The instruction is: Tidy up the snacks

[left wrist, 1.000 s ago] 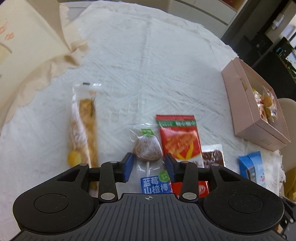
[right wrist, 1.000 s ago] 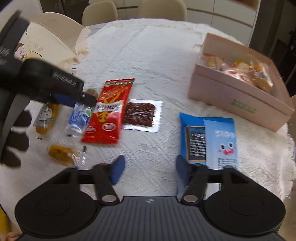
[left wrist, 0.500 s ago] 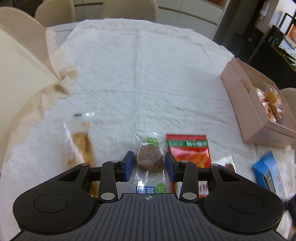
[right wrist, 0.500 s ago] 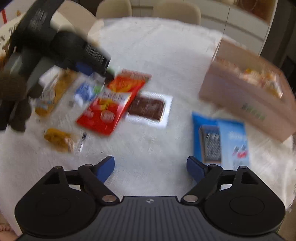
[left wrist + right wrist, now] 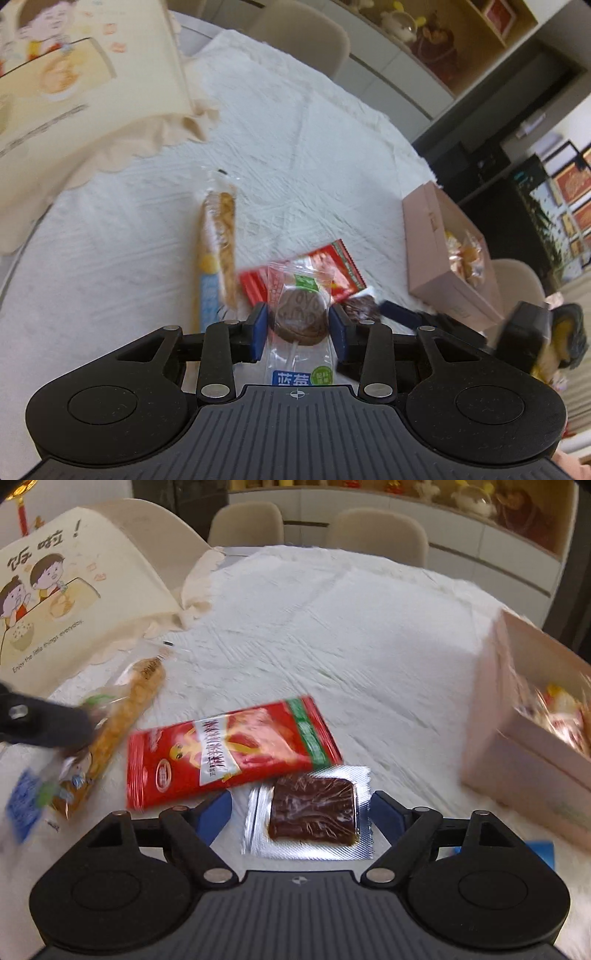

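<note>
My left gripper (image 5: 298, 328) is shut on a wrapped brown lollipop (image 5: 301, 317) with a blue label and holds it above the white tablecloth. Below it lie a long biscuit-stick packet (image 5: 218, 251) and a red snack packet (image 5: 332, 273). My right gripper (image 5: 301, 812) is open, its fingers on either side of a silver-edged brown jelly packet (image 5: 312, 808) that lies on the cloth. The red snack packet (image 5: 229, 749) lies just beyond it, the biscuit-stick packet (image 5: 125, 709) to its left. The left gripper (image 5: 40, 723) shows blurred at the left edge.
A pink box (image 5: 439, 251) holding wrapped snacks stands at the right; it also shows in the right wrist view (image 5: 524, 738). A cream bag with cartoon children (image 5: 55, 602) stands at the back left. A blue packet (image 5: 543, 849) lies by the right finger. Chairs (image 5: 373, 528) ring the table.
My left gripper has lifted and swung with the lollipop in it. My right gripper has moved left and forward and now straddles the brown jelly packet, jaws still open.
</note>
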### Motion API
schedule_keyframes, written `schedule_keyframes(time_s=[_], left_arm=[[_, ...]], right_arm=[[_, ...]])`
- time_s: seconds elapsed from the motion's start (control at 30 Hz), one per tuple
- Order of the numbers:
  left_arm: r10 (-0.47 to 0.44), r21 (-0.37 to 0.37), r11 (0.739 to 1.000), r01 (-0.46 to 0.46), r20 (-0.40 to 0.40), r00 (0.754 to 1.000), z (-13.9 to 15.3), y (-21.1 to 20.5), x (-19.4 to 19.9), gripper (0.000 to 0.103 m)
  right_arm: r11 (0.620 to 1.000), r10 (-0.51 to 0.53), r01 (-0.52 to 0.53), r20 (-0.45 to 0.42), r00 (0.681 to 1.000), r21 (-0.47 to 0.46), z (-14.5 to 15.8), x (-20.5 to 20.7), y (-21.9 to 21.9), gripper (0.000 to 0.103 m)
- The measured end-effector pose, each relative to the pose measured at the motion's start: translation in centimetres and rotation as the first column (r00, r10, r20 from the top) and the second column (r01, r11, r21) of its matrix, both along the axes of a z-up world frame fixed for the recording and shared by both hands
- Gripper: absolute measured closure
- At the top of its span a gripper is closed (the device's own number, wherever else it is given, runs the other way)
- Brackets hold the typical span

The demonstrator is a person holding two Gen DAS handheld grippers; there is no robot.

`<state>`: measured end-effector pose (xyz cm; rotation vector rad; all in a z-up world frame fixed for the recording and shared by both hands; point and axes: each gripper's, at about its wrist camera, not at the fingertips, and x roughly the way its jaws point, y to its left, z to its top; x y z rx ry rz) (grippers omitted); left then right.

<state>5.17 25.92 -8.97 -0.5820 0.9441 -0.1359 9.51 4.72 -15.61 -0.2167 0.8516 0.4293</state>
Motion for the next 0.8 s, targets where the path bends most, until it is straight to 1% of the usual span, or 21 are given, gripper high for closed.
schedule_keyframes(time_s=[0.03,0.13,0.17,0.2,0.27,0.33,0.4,0.47,0.57,0.63,0.7,0.73,0.8], left_arm=[[0.006,-0.015,1.000,-0.006,-0.002,1.000,0.1,0.3,-0.5,0.063],[0.015,-0.060,0.998,-0.016,-0.009,1.000,0.1,1.0,-1.9,0.063],[0.009,-0.068,0.998,-0.010,-0.012,1.000,0.1,1.0,-2.3,0.063],[0.003,-0.068,0.998,-0.004,-0.015,1.000,0.0,1.0,-2.6,0.063],[-0.024,-0.064,0.998,0.022,-0.027,0.999,0.0,0.6,-3.0,0.063],[-0.069,-0.072,0.995,0.066,-0.044,0.997,-0.4,-0.2,-3.5,0.063],[-0.137,-0.080,0.988,0.132,-0.070,0.988,-1.0,-1.6,-3.9,0.063],[-0.212,-0.090,0.975,0.203,-0.097,0.973,-1.8,-3.3,-3.9,0.063],[-0.319,-0.101,0.946,0.308,-0.124,0.940,-2.5,-6.1,-3.6,0.063],[-0.394,-0.102,0.918,0.383,-0.121,0.911,-2.4,-8.3,-3.3,0.062],[-0.453,-0.106,0.890,0.443,-0.099,0.886,-1.8,-10.0,-2.7,0.062],[-0.470,-0.111,0.881,0.461,-0.082,0.879,-1.2,-10.6,-2.2,0.062],[-0.496,-0.101,0.865,0.492,-0.021,0.868,1.0,-12.0,-0.4,0.062]], right_arm=[[1.000,0.003,-0.003,-0.002,1.000,0.001,0.2,-0.1,0.2,0.032],[1.000,0.013,-0.013,-0.012,1.000,0.001,1.1,-0.4,-0.1,0.046],[1.000,0.004,-0.004,-0.011,1.000,0.006,1.6,-0.8,-0.4,0.055],[1.000,-0.004,0.004,-0.018,1.000,0.017,2.2,-1.1,-0.8,0.057],[0.998,-0.033,0.034,-0.026,0.999,0.053,3.7,-1.8,-2.2,0.057],[0.996,-0.052,0.053,-0.014,0.999,0.069,5.3,-3.1,-3.7,0.057],[0.995,-0.072,0.073,-0.006,0.997,0.069,6.6,-4.2,-5.2,0.057],[0.993,-0.099,0.100,-0.008,0.995,0.068,7.6,-5.4,-6.8,0.057],[0.986,-0.157,0.157,-0.012,0.988,0.063,8.7,-7.1,-9.4,0.057],[0.976,-0.210,0.210,-0.005,0.978,0.052,9.2,-8.0,-10.9,0.057],[0.963,-0.266,0.266,0.009,0.964,0.043,9.9,-8.8,-12.5,0.057],[0.955,-0.293,0.292,0.018,0.956,0.044,10.4,-9.3,-13.2,0.057],[0.939,-0.341,0.338,0.043,0.939,0.056,11.5,-10.4,-14.8,0.057]])
